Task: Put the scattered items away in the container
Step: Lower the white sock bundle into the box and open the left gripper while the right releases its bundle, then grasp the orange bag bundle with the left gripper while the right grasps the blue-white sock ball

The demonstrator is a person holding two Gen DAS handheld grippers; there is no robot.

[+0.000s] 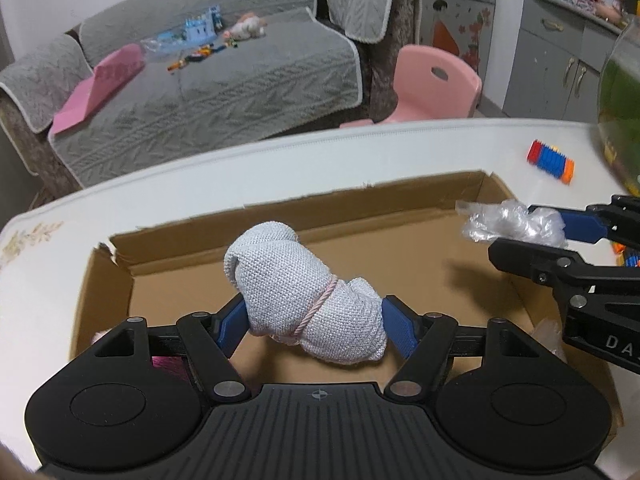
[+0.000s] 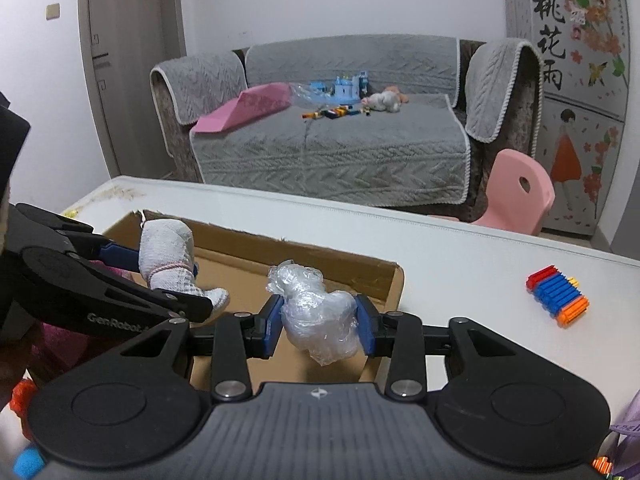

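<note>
Both loads are over the cardboard box (image 1: 420, 216), so the step in hand looks like the drop. The left hand-held gripper (image 1: 316, 320) pinches a pale woven bundle (image 1: 304, 292) tied with a pink cord, its blue pads pressed on either side, and holds it clear of the box floor near the middle. The right hand-held gripper (image 2: 320, 328) pinches a wad of clear plastic (image 2: 316, 312) above the box's right end, close to its near corner. The next move, as I judge it, calls for lowering each load a little and spreading the jaws so both fall inside the walls; the plastic sits close to the rim, so it may need carrying further in first. By count: one box, one bundle, one plastic wad, two grippers. One stack of red, blue and orange blocks (image 2: 558, 298) lies on the white desk (image 2: 460, 248), well to the right of the box, not yet picked up. Further bits of colour at the frame edges are too cut off to count.
</note>
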